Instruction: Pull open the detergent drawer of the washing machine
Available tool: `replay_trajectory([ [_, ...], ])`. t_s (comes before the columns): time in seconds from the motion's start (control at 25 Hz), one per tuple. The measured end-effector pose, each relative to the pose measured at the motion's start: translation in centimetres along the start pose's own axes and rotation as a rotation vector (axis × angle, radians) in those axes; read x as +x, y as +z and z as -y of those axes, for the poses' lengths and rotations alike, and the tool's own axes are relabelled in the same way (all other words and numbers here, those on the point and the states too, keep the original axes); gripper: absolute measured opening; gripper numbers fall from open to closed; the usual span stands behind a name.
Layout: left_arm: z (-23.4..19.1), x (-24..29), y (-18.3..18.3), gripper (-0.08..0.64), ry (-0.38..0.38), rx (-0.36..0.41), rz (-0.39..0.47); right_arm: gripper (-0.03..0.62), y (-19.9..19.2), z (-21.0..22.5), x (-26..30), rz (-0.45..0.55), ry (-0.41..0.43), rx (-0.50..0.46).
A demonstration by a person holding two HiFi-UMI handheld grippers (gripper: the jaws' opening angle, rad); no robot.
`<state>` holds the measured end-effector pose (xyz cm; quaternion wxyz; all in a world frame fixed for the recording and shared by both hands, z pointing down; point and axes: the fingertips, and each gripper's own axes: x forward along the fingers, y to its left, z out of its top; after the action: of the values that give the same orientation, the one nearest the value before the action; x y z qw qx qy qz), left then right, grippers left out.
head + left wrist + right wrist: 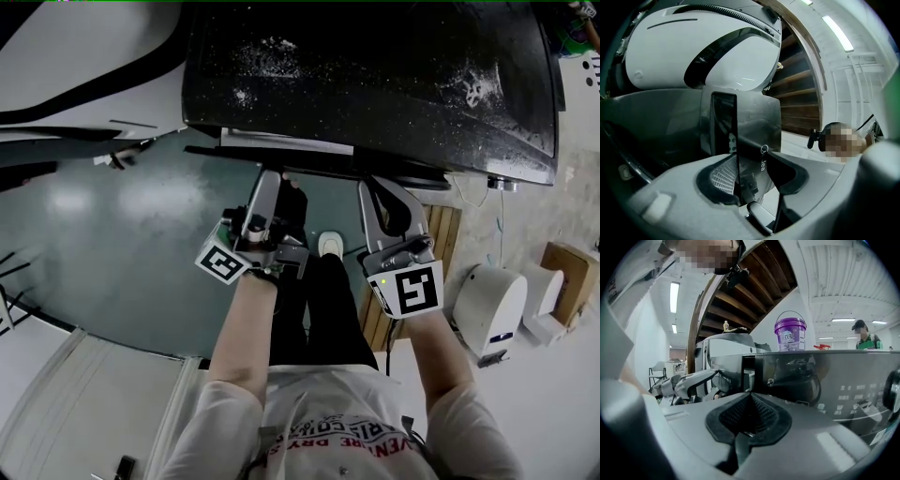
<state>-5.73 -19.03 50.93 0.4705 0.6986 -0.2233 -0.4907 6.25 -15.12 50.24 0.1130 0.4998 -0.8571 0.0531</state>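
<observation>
Left gripper (744, 158) tight on the glossy, flat black drawer front (757, 119); right gripper (750, 399) closed, empty.

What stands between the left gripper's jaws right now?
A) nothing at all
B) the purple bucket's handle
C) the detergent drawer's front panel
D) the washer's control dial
C: in the left gripper view the drawer front runs edge-on down between the pads of the left gripper, which look closed on it.
</observation>
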Motion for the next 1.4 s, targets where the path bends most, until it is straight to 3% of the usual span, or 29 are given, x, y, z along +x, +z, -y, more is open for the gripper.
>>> replay_trajectory([
  [0.72, 1.2, -2.2, -0.8, 0.204, 0.016, 0.0, -0.055, 0.002, 0.0, -3.8, -2.5, 0.024, -0.077, -0.014],
  [1.2, 2.8, -5.3, -1.6, 0.204, 0.015, -0.012, -0.045, 0.002, 0.3, -7.7, -8.8, 0.038, -0.076, 0.017],
  [1.4, 2.9, -5.4, -1.9, 0.207, 0.025, -0.005, -0.043, 0.002, -0.2, -6.9, -10.4, 0.021, -0.09, 0.017],
])
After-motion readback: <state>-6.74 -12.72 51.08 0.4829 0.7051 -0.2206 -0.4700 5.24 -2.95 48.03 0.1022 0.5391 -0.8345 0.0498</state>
